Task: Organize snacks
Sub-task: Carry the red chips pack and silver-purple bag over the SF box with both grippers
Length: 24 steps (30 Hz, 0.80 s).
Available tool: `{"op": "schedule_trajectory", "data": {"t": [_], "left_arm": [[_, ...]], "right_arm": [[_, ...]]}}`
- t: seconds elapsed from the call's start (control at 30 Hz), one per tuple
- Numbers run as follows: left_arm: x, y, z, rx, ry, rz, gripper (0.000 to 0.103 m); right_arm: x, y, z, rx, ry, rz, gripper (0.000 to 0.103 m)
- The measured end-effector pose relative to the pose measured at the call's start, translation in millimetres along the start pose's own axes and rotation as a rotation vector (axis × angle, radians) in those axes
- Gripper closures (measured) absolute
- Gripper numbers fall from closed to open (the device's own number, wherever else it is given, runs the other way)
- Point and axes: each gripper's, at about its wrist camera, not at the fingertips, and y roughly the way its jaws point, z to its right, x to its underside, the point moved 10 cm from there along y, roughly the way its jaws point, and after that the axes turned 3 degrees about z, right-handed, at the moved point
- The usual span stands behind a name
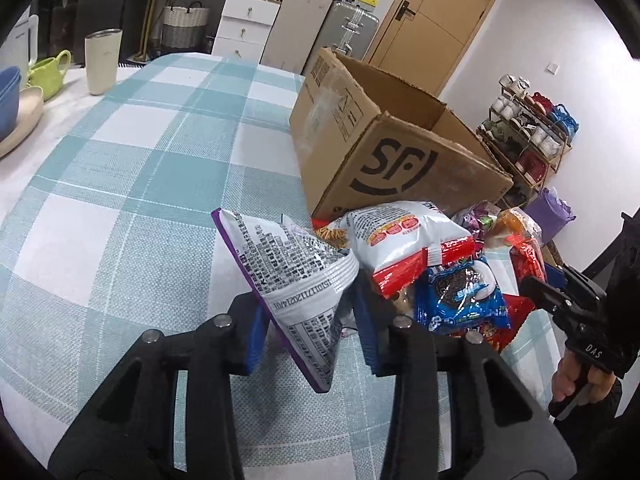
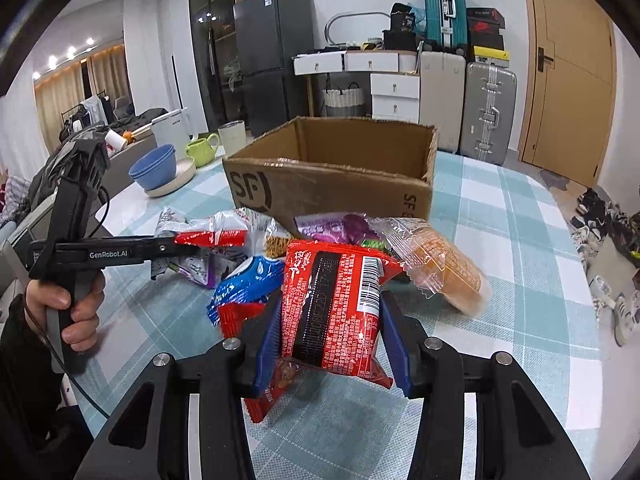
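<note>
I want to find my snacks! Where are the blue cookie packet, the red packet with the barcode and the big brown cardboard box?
Blue cookie packet (image 1: 460,296): left wrist view, on its front.
Red barcode packet (image 2: 332,312): right wrist view, mid-face.
Brown cardboard box (image 2: 320,192): right wrist view, front wall.

Tablecloth (image 1: 132,184) teal-white plaid; box (image 1: 404,152) brown; packet (image 2: 332,312) red.

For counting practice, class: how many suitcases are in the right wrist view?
3. The teal suitcase stands highest, the cream suitcase is below it beside the white drawers, and the silver suitcase is right of that. More may be hidden.
</note>
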Motion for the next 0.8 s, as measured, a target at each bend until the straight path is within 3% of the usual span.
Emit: {"op": "schedule_trajectory", "data": {"t": [0.3,0.8], "left_arm": [[-10,-36,-8,-0.059,0.034,0.098,0.069],[-41,-86,15,-0.05,0.084,0.206,0.069]], "right_arm": [[-10,-11,8,0.011,0.03,0.059,0.056],[-33,-35,12,0.034,0.049,0.143,0.056]]}}
